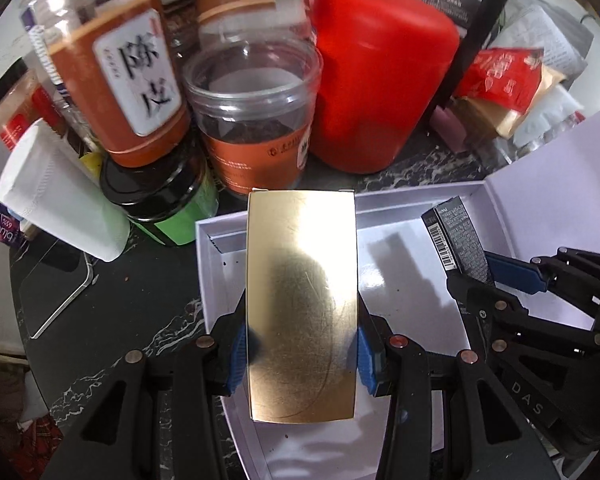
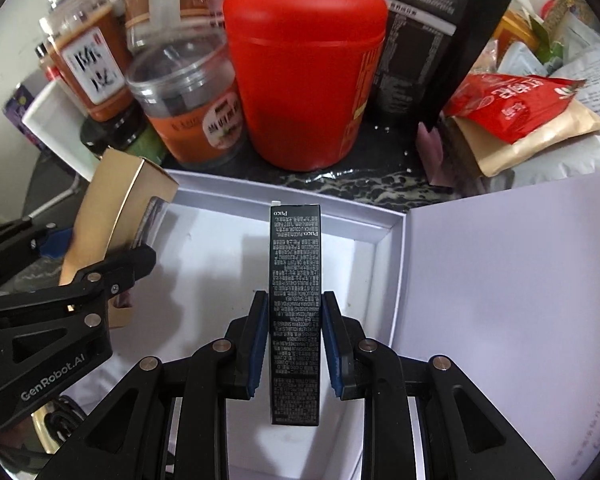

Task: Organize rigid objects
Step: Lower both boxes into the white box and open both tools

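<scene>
Gold carton [image 1: 302, 304], glossy and scratched, sits clamped between the blue pads of the left gripper [image 1: 302, 354]; left wrist view. It hangs over the left part of the open white box [image 1: 404, 208], its far end reaching past the box's far wall. Right gripper [image 1: 496, 276] shows at the right edge, closed on a slim black carton [image 1: 456, 236] over the box's right part. Beyond the far wall, on the dark marbled table [image 1: 112, 320]: red canister [image 1: 380, 92], clear jar [image 1: 256, 120] with orange label, a tilted labelled jar [image 1: 116, 76], white cup [image 1: 60, 196] lying on its side.

Right wrist view: black carton [image 2: 295, 312], covered in fine white print, is gripped at mid-length by the right gripper [image 2: 295, 344], pads pressed on both long sides. It points toward the far wall of the white box [image 2: 340, 212], above the box floor. Box lid [image 2: 512, 272] stands open at right. Left gripper [image 2: 56, 264] with gold carton [image 2: 112, 216] is at the box's left edge. Red canister [image 2: 304, 80] stands behind.
</scene>
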`<move>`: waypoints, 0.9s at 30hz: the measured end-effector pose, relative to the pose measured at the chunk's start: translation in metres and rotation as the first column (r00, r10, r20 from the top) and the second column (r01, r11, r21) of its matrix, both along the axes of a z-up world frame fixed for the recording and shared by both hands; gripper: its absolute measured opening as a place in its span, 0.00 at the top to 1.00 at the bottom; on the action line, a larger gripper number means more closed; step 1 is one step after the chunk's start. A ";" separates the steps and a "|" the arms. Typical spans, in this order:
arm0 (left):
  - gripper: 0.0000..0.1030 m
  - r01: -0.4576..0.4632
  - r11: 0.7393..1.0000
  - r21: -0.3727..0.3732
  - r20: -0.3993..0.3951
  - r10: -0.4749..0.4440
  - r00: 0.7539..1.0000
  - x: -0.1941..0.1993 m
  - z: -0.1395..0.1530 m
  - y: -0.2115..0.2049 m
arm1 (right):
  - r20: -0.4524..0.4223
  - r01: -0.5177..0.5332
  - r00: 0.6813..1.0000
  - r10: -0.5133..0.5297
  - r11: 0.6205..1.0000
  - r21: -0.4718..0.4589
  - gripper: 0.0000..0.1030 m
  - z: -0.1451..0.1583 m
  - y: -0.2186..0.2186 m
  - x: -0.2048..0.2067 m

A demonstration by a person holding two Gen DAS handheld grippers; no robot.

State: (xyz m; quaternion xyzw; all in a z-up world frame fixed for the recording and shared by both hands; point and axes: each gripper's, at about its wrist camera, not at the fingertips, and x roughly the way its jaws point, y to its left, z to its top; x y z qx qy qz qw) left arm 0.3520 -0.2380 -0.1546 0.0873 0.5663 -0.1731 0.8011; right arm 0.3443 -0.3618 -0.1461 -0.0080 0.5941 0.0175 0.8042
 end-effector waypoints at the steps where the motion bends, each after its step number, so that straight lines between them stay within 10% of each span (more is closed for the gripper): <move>1: 0.58 0.005 1.000 0.004 -0.008 -0.005 1.000 0.001 -0.004 -0.002 | -0.008 -0.001 1.000 0.001 1.000 -0.002 0.75 -0.004 0.001 0.001; 27: 0.57 -0.013 0.999 0.052 -0.014 0.014 1.000 0.005 -0.026 -0.007 | -0.064 0.007 0.998 -0.009 1.000 -0.028 0.65 -0.041 0.010 0.009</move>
